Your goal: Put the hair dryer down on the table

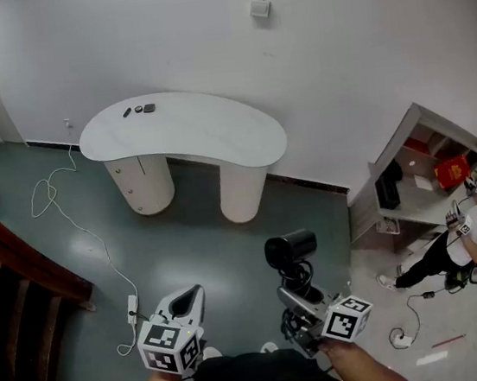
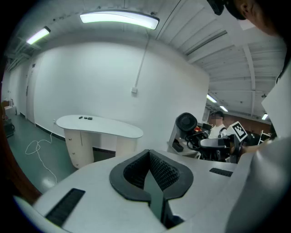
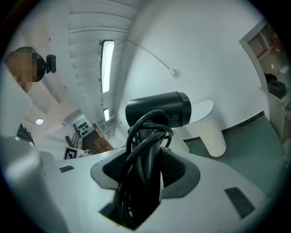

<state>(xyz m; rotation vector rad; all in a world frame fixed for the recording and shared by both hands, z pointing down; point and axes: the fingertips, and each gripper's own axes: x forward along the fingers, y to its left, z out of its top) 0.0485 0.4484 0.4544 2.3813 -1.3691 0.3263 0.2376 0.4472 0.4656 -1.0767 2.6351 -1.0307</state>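
Ceiling lamp (image 3: 107, 63) beyond right claw's (image 3: 145, 166) dryer (image 3: 160, 109).

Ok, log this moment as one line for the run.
phase: hair dryer in the air, not yet down | right gripper: jaws shut on its handle | left gripper: jaws together, empty | table: ahead across the floor

Legible text, brands, numbers: none.
- Hair dryer (image 3: 159, 109): small round printed emblem on the barrel, too small to read.
- Left gripper (image 1: 186, 302) and right gripper (image 1: 294, 296): cube faces bear black-and-white square marker patterns, without letters or numerals.
- Red package (image 1: 451, 170), far right: print illegible.
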